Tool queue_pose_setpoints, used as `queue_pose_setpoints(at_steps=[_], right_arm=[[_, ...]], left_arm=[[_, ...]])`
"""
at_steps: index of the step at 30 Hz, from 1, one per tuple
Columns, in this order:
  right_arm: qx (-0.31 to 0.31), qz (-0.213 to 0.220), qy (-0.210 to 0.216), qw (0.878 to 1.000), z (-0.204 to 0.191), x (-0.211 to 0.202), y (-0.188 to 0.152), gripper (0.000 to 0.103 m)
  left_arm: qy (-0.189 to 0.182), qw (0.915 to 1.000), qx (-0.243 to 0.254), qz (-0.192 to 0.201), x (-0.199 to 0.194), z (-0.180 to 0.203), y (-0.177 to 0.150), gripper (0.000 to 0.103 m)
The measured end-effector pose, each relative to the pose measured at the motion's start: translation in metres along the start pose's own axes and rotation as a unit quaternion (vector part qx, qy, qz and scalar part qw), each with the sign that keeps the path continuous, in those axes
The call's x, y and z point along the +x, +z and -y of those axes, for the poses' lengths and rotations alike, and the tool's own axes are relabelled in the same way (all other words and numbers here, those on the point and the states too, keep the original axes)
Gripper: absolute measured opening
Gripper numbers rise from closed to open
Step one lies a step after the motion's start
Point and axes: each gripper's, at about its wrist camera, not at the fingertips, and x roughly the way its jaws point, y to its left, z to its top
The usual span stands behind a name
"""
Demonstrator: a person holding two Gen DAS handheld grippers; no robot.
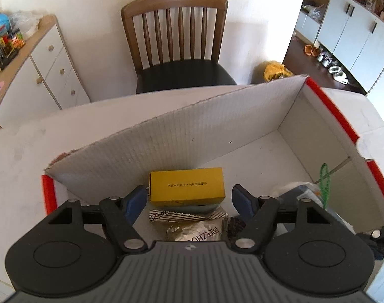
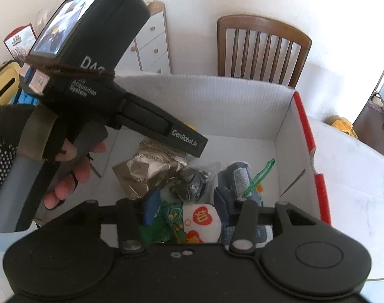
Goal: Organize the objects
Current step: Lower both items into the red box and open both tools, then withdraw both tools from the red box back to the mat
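Note:
A white cardboard box with red edges (image 1: pixel 325 106) stands on the white table. On its floor lies a yellow carton (image 1: pixel 186 186), just ahead of my left gripper (image 1: pixel 189 195). That gripper is open, and its blue pads stand clear of the carton on both sides. Below the carton lie a silver foil packet (image 1: pixel 194 229) and a black packet (image 2: pixel 192 181). My right gripper (image 2: pixel 189 207) is open over a green and white snack bag (image 2: pixel 192 219), which sits between its fingers. A blue packet (image 2: pixel 232 179) with green mesh (image 2: pixel 260 176) lies beside it.
A wooden chair (image 1: pixel 176 40) stands behind the table, and a white drawer cabinet (image 1: pixel 40 68) is at the left. In the right wrist view a gloved hand (image 2: pixel 73 166) holds the left device's body (image 2: pixel 103 88) over the box. A yellow bag (image 1: pixel 275 70) lies on the floor.

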Motion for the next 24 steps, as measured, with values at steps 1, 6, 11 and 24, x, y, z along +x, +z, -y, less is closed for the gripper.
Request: queue_pose_setpoints(at_steps=[1,6,11,24], right_arm=[[0.001,0.003,0.000,1.000,0.000,-0.003,0.000,0.048],[0.007,0.016,0.005,1.000,0.002,-0.022,0.001,0.050],[0.003,0.034,0.010,0.999,0.001,-0.047,-0.001,0.054],[0.004,0.088,0.037,0.995,0.008,-0.116,-0.025,0.067]], left_arm=[[0.001,1.0000,0.002,0.004,-0.005,0.001,-0.001,0.074],[0.007,0.9997,0.008,0.022,-0.025,0.003,-0.006,0.074],[0.005,0.9989,0.010,0.045,-0.056,0.009,-0.012,0.076],[0.016,0.9938,0.002,0.110,-0.141,0.030,-0.045,0.082]])
